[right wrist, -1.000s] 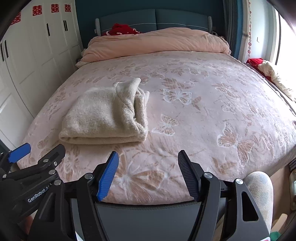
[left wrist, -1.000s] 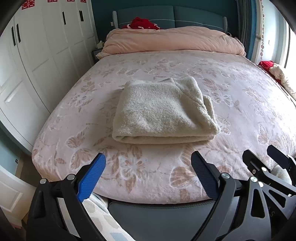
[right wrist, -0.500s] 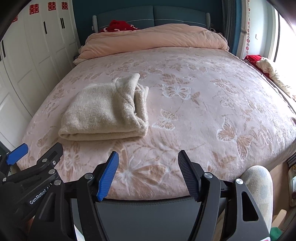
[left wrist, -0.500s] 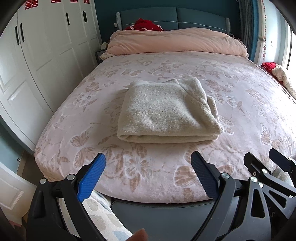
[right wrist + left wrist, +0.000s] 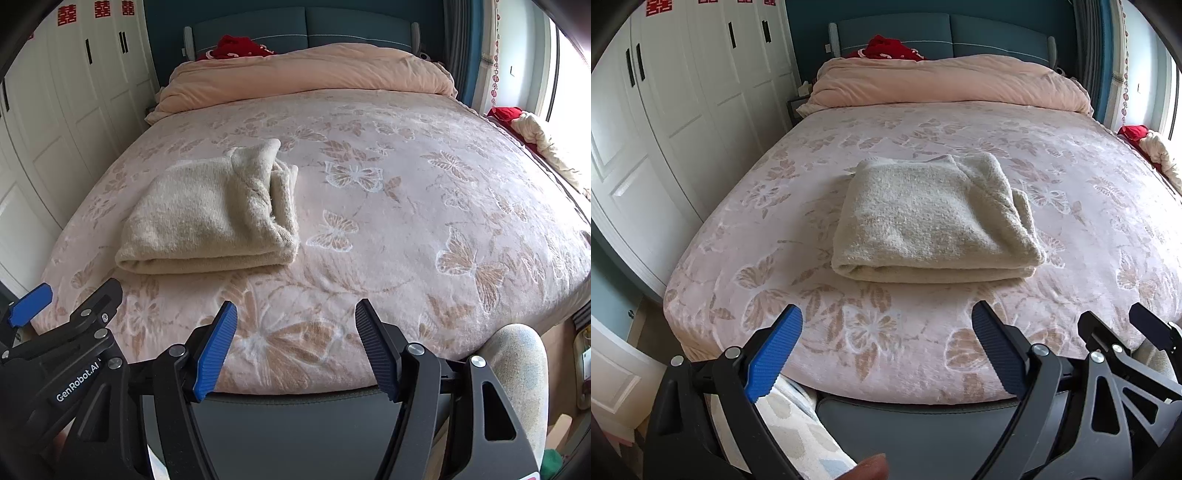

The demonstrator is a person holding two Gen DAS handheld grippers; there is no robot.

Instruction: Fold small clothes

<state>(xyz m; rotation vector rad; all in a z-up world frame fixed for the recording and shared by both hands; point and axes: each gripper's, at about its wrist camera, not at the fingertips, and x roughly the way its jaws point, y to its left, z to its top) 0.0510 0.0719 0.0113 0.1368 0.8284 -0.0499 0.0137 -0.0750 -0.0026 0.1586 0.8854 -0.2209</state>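
Seemingly the folding is done: the cream garment lies on the bed as a compact, layered rectangle, its rounded fold edge facing the foot of the bed and looser ends bunched along its 3 o'clock side. From the left gripper it sits at 12 o'clock; from the right gripper, at about 10 o'clock, well apart. Both sets of jaws stand wide and empty above the bed's near edge. What may remain is tidying that bunched side; no other clothes to fold show near the grippers.
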